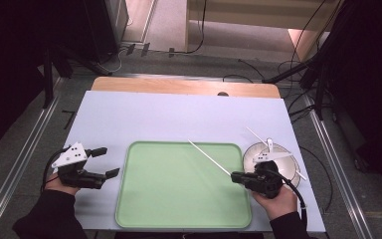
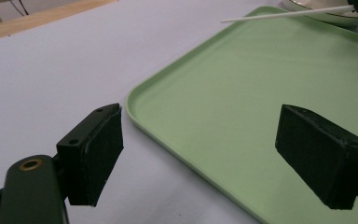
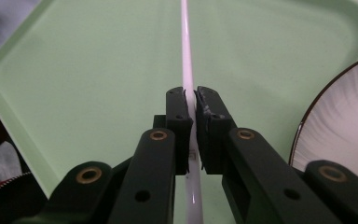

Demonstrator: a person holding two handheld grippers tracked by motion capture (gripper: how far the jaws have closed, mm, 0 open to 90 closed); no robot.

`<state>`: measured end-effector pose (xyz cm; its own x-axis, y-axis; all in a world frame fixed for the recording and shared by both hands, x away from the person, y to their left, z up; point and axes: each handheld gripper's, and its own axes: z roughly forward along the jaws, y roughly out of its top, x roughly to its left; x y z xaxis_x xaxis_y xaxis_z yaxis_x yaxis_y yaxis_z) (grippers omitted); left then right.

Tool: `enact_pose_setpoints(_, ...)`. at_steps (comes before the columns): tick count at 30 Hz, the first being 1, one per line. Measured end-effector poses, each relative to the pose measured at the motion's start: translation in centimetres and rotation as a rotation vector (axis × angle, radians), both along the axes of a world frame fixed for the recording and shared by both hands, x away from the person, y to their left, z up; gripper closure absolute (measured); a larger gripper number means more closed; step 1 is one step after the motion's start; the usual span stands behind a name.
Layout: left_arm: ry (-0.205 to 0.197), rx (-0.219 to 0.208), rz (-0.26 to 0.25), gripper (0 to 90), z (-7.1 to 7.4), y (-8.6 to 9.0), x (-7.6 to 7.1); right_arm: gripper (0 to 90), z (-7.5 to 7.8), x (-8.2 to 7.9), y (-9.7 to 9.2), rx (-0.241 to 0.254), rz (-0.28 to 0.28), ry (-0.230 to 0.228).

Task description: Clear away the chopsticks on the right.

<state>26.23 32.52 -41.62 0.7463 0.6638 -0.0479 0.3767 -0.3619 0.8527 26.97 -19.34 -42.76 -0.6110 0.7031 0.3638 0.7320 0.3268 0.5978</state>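
One thin white chopstick [image 3: 186, 60], straight and glossy, is pinched in the right gripper [image 3: 190, 100]; left gripper [image 2: 200, 154] jaws spread.

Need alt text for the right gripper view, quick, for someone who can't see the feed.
The right gripper is shut on a thin white stick, which runs straight up the middle of the picture over a green tray. At the right edge sits part of a white bowl with a dark rim, beside the tray.
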Motion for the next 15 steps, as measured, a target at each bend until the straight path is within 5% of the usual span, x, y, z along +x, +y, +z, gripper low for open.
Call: enact_pose_setpoints(15,0.001,0.002,0.004,15.0,0.0,0.0,0.0,84.6,-3.0,0.3,1.4,-0.104,0.069,0.019)
